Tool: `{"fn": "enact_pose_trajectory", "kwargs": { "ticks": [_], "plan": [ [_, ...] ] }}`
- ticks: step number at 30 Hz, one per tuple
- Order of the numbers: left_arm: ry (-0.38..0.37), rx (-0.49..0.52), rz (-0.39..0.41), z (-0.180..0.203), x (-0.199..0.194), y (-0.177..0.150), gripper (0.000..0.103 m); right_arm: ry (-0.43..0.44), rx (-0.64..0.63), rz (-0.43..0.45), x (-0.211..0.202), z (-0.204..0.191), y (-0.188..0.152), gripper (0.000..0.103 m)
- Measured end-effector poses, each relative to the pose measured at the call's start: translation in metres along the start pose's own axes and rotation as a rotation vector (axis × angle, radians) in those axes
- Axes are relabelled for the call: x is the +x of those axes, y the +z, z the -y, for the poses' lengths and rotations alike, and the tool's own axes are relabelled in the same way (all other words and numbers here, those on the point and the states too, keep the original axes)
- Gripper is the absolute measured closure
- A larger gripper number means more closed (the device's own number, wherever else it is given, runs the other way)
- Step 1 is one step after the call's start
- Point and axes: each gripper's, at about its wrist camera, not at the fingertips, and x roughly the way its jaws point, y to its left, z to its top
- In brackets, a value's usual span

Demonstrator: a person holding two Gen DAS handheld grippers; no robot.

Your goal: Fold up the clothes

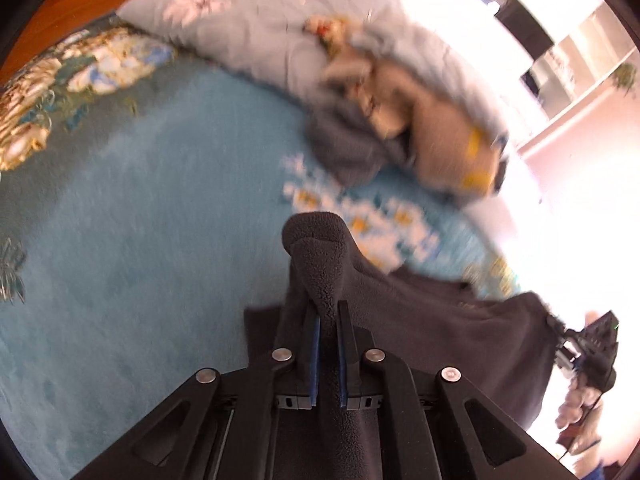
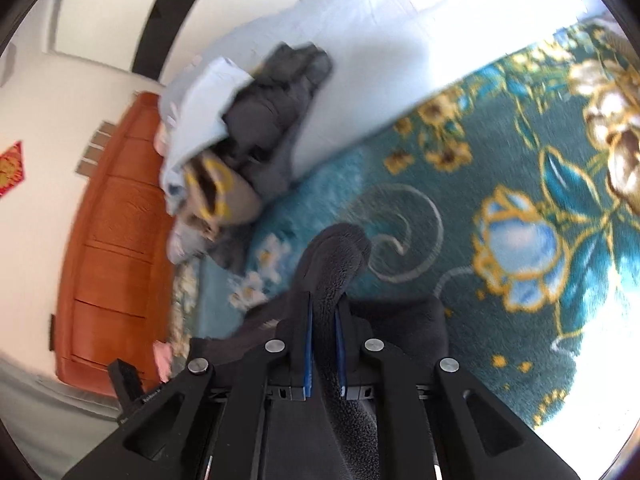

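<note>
- Where the left gripper [image 1: 328, 312] reached forward, its blue-padded jaws were clamped on a bunched fold of the dark grey fleece garment [image 1: 420, 312] — a nubbly, pilled cloth that rose in a rounded hump past the fingertips.
- From that pinch the garment stretched to the right, taut and sagging, above the bedspread [image 1: 140, 240], with its far corner at the right gripper [image 1: 592, 348] near the edge of the left wrist view.
- In the right wrist view the right gripper [image 2: 323, 316] was likewise clamped on a rolled ridge of the same fleece [image 2: 340, 264], the cloth running back between the black finger arms.
- The bedspread was a plush teal pile, plain in the middle and woven with gold, cream and blue flowers [image 2: 520, 248] toward its border.
- A loose heap of other clothes [image 1: 400, 120] — dark grey, tan and yellow pieces — lay against a pale blue quilt [image 1: 260, 32], well apart from the held garment.
- A broad plain stretch of bedspread lay open to the left of the left gripper.
- An orange-brown wooden headboard [image 2: 116, 240] closed off the bed's end, against a white wall.
- A red paper ornament [image 2: 10, 172] hung on that wall; its marks were too blurred to read.
</note>
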Motion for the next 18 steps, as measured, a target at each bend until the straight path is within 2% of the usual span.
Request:
{"fn": "enact_pose_trajectory", "kwargs": {
  "ticks": [3, 6, 8, 10, 13, 16, 18],
  "plan": [
    [0.022, 0.006, 0.006, -0.001, 0.001, 0.008, 0.096, 0.017, -0.030, 0.041, -0.007, -0.010, 0.007, 0.093],
    [0.079, -0.017, -0.090, -0.017, 0.034, -0.003, 0.096, -0.084, -0.006, 0.012, 0.010, 0.006, 0.008, 0.093],
    [0.118, -0.031, -0.158, -0.028, 0.057, -0.011, 0.095, -0.156, 0.048, -0.043, 0.027, 0.028, 0.003, 0.093],
    [0.127, -0.040, -0.171, -0.033, 0.063, -0.017, 0.094, -0.184, 0.089, -0.066, 0.034, 0.043, -0.002, 0.093],
    [0.115, -0.060, -0.180, -0.037, 0.062, -0.016, 0.092, -0.183, 0.100, -0.068, 0.034, 0.050, -0.005, 0.093],
    [0.061, -0.093, -0.209, -0.039, 0.060, -0.013, 0.091, -0.192, 0.085, -0.092, 0.038, 0.047, -0.002, 0.093],
    [0.014, -0.127, -0.201, -0.038, 0.051, -0.015, 0.088, -0.204, 0.048, -0.108, 0.038, 0.041, -0.001, 0.091]
  ]
}}
